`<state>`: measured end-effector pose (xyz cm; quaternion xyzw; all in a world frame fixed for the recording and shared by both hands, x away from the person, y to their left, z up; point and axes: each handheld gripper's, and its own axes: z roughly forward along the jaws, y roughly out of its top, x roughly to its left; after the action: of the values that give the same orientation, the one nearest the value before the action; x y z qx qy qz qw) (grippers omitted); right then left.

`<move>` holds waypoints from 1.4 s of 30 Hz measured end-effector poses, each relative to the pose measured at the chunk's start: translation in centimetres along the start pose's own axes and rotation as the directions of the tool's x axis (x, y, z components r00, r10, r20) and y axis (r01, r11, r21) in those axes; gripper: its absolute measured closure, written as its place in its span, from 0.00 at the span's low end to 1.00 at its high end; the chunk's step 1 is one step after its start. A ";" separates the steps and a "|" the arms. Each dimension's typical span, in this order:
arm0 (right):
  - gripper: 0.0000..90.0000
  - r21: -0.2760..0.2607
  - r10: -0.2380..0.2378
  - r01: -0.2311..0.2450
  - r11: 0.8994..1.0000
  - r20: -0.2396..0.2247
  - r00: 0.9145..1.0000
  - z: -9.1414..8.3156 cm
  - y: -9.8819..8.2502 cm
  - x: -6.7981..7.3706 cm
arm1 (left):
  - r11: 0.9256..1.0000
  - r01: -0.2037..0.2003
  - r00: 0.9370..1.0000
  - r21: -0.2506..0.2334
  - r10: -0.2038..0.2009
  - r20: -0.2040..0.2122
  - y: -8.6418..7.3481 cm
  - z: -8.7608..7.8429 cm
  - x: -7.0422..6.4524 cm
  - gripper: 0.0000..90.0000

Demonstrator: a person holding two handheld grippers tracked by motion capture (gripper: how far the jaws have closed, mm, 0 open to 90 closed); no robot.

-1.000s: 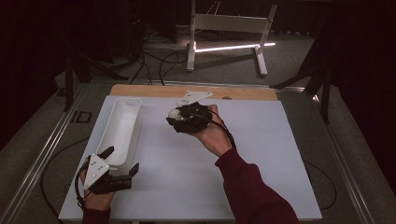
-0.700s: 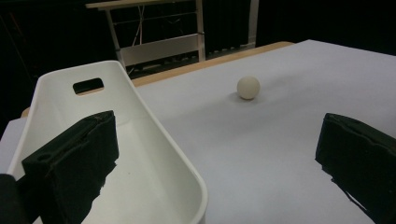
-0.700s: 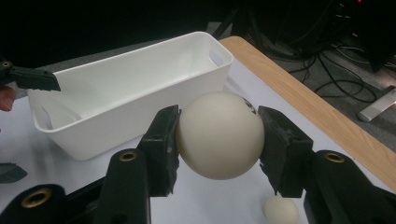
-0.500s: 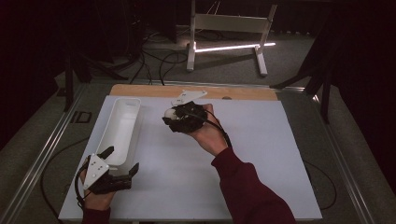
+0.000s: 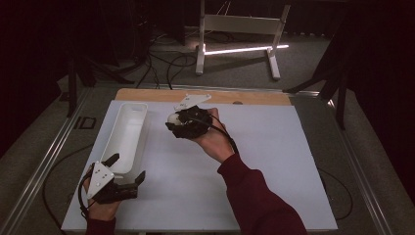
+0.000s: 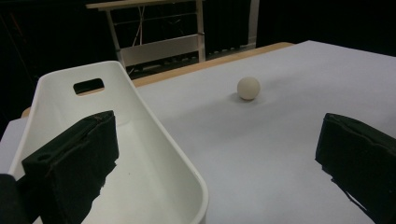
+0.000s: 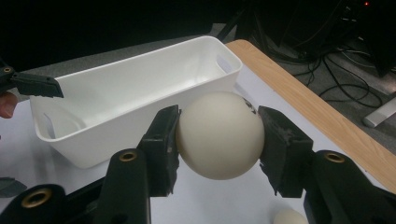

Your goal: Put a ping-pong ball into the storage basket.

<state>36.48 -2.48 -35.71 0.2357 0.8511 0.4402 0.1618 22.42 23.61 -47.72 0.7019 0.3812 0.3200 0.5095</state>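
The right gripper (image 7: pixel 218 135) pinched a cream ball (image 7: pixel 219 134) between its jaws, with the white bin (image 7: pixel 116 100) just beyond it. The left gripper (image 5: pixel 125 169) was spread wide at the bin's near end; a second ball (image 6: pixel 248 87) lay on the desk (image 6: pixel 261 149) ahead of it.

The work surface is a table (image 5: pixel 313 161) covered by a white sheet, with a strip of bare wood (image 5: pixel 254 97) exposed along its far edge and a metal rail (image 5: pixel 44 166) running along its left side. Beyond the table, grey carpeted floor (image 5: pixel 313 68) carries a white metal stand (image 5: pixel 240 29) with a lit light bar (image 5: pixel 244 49) between its feet, and black cables (image 5: pixel 156 63) lie in loose loops to its left. The surroundings are dark, enclosed by black curtains (image 5: pixel 381 73) on both sides.
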 end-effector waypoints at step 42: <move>0.56 -0.030 -0.009 0.008 1.000 -0.017 1.000 1.9 1.3 0.6 | 1.000 0.001 1.000 -0.005 -0.001 0.002 0.0 0.0 0.0 0.00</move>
<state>37.24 -0.25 -35.69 0.2257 0.8468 0.4544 0.1599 22.45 23.59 -47.73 0.7006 0.3803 0.3198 0.5120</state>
